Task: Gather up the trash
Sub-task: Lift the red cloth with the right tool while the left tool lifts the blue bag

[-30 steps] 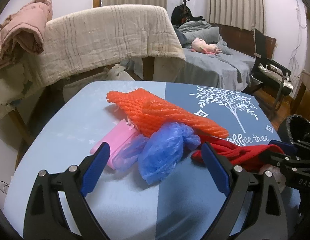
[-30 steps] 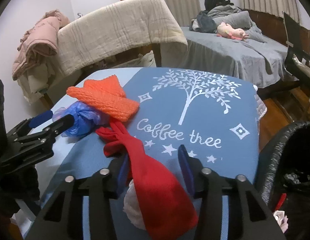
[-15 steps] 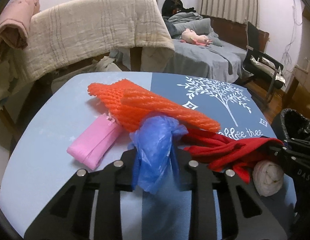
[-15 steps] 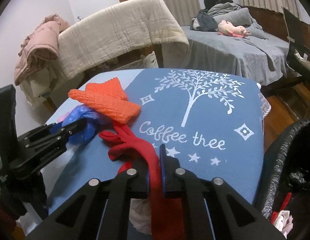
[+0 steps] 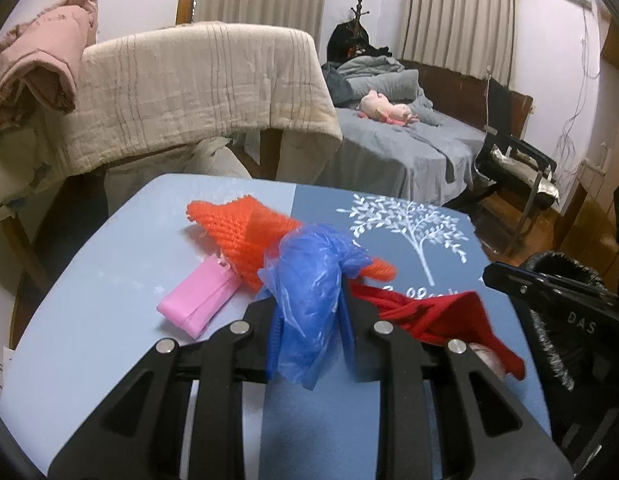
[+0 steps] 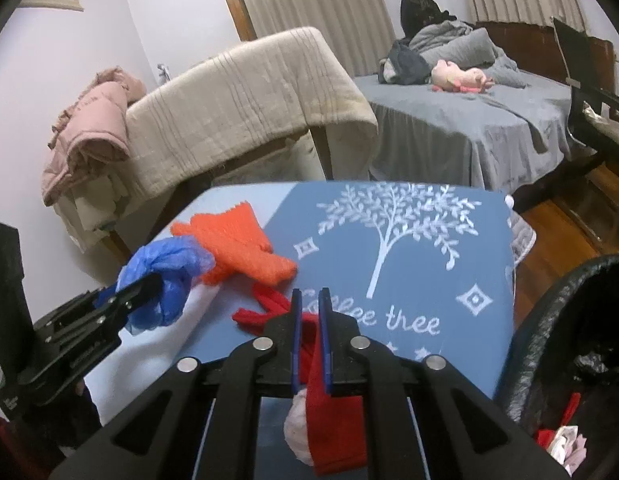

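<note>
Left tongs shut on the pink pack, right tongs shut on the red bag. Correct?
Not quite. The left tongs are shut on the blue plastic bag, as the left wrist view shows; the pink pack lies on the table. The right tongs do grip the red bag.

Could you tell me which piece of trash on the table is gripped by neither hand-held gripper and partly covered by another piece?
The pink packet: it lies free, one end tucked under the orange foam net.
</note>
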### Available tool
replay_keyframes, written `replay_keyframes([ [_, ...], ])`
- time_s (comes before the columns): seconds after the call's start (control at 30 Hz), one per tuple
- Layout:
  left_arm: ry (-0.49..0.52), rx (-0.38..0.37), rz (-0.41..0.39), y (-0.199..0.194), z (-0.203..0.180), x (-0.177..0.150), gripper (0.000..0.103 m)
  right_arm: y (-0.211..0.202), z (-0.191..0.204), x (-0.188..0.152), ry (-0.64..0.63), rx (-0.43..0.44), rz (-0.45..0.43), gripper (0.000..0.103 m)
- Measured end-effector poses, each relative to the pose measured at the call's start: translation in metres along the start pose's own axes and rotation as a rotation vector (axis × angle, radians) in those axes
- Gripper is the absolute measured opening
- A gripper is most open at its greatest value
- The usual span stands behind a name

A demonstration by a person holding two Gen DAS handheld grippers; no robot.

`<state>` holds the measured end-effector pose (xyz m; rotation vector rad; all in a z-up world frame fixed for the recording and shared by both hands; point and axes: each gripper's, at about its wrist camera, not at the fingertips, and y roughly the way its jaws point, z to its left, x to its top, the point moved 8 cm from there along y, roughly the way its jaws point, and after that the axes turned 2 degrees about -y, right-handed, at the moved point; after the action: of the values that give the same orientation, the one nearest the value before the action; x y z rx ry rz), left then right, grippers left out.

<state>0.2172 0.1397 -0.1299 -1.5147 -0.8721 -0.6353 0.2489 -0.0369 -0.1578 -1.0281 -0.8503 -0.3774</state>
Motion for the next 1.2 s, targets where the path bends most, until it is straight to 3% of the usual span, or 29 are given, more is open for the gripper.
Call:
replay_keyframes([
  [0.33, 0.005, -0.016, -0.039, -0.026, -0.017, 0.009, 0.024, -0.017, 0.0, 0.008, -0.014, -0.008, -0.026, 0.005],
  [0.53, 0.01, -0.011, -0.005, -0.021, -0.016, -0.006, 0.024, -0.009, -0.011, -0.007, -0.006, -0.046, 0.022, 0.014],
  [0.77, 0.014, -0.011, 0.022, -0.016, -0.013, -0.022, 0.024, -0.01, -0.026, -0.033, 0.015, -0.067, 0.069, 0.014],
  [0.97, 0.014, -0.012, 0.027, -0.013, -0.013, -0.023, 0.024, -0.004, -0.031, -0.037, 0.049, -0.041, 0.089, 0.019],
  [1.2, 0.011, -0.007, 0.026, -0.009, -0.011, -0.021, 0.024, 0.019, -0.021, -0.038, 0.002, -0.024, 0.137, 0.02],
])
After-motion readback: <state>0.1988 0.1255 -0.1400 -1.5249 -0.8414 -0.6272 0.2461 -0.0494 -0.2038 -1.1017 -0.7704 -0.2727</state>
